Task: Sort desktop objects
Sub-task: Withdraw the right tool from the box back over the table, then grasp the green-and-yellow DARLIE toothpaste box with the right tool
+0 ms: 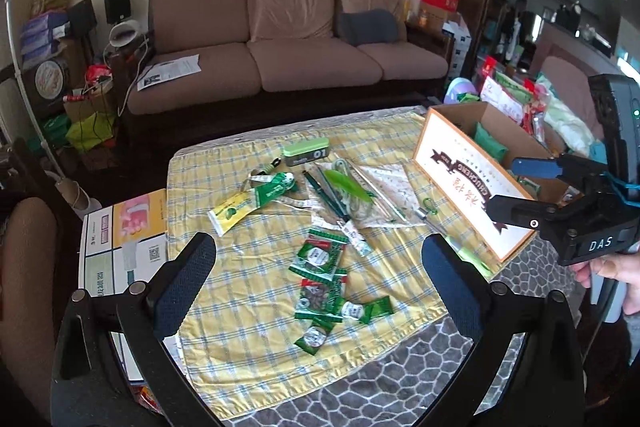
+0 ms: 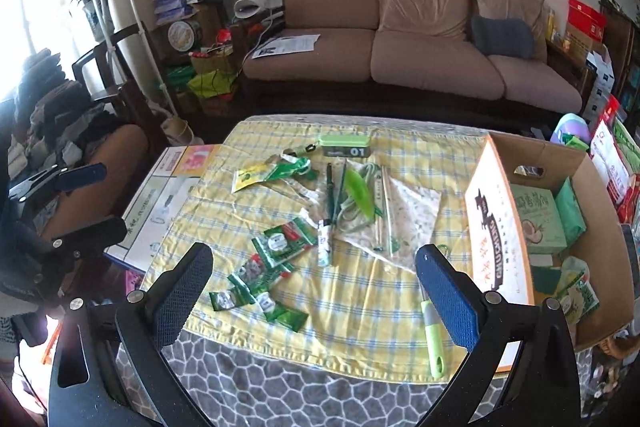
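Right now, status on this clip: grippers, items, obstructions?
Left gripper open, empty. Right gripper open, empty. Green packets and pens loose on checked cloth; cardboard box open at right. Nothing blocking.

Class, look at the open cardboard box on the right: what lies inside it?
Inside the cardboard box: a pale green carton, a green pouch and a snack packet. The near wall hides part of the floor.

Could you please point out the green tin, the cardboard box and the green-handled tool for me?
Green tin [image 2: 347, 145]: right wrist view, front face.
Cardboard box [image 2: 500, 227]: right wrist view, printed side wall.
Green-handled tool [image 2: 433, 339]: right wrist view, handle.
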Demonstrator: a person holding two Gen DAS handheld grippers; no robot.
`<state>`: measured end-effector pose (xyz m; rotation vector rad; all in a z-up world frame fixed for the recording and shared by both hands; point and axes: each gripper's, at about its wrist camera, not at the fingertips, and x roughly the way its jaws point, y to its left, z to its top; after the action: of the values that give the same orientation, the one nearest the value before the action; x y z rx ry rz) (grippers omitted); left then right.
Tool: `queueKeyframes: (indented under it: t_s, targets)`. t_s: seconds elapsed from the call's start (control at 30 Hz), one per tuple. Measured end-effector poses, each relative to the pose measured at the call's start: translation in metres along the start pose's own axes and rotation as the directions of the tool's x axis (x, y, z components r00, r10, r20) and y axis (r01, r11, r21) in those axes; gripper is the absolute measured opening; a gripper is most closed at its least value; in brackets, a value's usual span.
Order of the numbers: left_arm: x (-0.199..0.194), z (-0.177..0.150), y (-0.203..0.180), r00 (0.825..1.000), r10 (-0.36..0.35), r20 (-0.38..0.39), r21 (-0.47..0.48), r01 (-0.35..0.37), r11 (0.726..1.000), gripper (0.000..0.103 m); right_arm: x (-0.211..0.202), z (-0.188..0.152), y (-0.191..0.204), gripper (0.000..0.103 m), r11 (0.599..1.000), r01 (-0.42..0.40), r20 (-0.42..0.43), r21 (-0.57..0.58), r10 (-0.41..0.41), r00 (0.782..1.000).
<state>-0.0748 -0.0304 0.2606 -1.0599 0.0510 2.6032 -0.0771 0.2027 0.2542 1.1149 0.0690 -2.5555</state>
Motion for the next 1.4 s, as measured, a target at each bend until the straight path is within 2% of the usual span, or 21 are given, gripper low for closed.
queueKeyframes:
  t_s: [0.13,0.23,0.4,0.57,0.77,0.83,0.9,1.0,1.1,1.2,1.27,1.33,1.37,1.4]
  targets:
    - [0.017,-0.008,0.041,0.998,0.05,-0.022,-0.03,-0.051,0.998,0.103,0.027,0.003,0.011,0.103,1.0,-0.022,-0.008,-0.014,0.022,1.0]
    - [0.037,-0.015,0.069,0.999,0.039,-0.03,-0.042,-0.041,0.998,0.103,0.051,0.005,0.014,0.103,0.999,-0.042,-0.016,-0.022,0.042,0.999]
    - [0.092,-0.026,0.094,0.996,0.03,-0.087,-0.035,-0.034,0.999,0.103,0.098,0.008,0.009,0.103,0.997,-0.076,-0.034,-0.016,0.075,0.997]
    - [0.153,-0.033,0.109,0.99,0.011,-0.143,-0.025,-0.015,1.0,0.1,0.147,0.018,-0.002,0.103,0.996,-0.088,-0.055,-0.01,0.087,0.995]
    - [0.22,-0.035,0.121,0.981,0.031,-0.194,0.021,-0.027,0.999,0.085,0.208,0.043,-0.017,0.102,0.985,-0.167,-0.067,0.052,0.17,0.983]
    - [0.24,-0.033,0.126,0.979,0.025,-0.202,0.025,-0.02,0.999,0.08,0.231,0.053,-0.027,0.097,0.971,-0.208,-0.067,0.121,0.217,0.974]
    - [0.256,-0.032,0.129,0.978,0.023,-0.207,0.037,-0.015,0.999,0.079,0.254,0.062,-0.033,0.086,0.956,-0.232,-0.075,0.177,0.248,0.966]
    - [0.273,-0.032,0.129,0.977,0.009,-0.211,0.063,0.004,0.998,0.078,0.285,0.074,-0.04,0.078,0.941,-0.253,-0.079,0.225,0.277,0.958]
    - [0.285,-0.032,0.133,0.977,0.002,-0.212,0.081,0.016,0.997,0.078,0.303,0.081,-0.037,0.078,0.942,-0.268,-0.083,0.204,0.289,0.954]
    - [0.299,-0.033,0.136,0.975,0.024,-0.219,0.104,-0.001,0.995,0.077,0.319,0.084,-0.032,0.078,0.955,-0.256,-0.106,0.151,0.273,0.956]
    - [0.307,-0.034,0.138,0.974,0.026,-0.224,0.1,-0.003,0.995,0.076,0.331,0.083,-0.031,0.078,0.953,-0.26,-0.126,0.158,0.28,0.952]
    - [0.315,-0.036,0.142,0.972,0.019,-0.236,0.08,0.0,0.997,0.071,0.341,0.081,-0.031,0.078,0.952,-0.252,-0.139,0.173,0.277,0.951]
    - [0.319,-0.037,0.143,0.97,0.014,-0.244,0.065,0.002,0.998,0.064,0.346,0.08,-0.032,0.078,0.951,-0.251,-0.145,0.18,0.278,0.95]
    - [0.321,-0.038,0.145,0.97,0.015,-0.241,0.057,-0.002,0.998,0.063,0.351,0.078,-0.032,0.076,0.951,-0.245,-0.151,0.186,0.275,0.95]
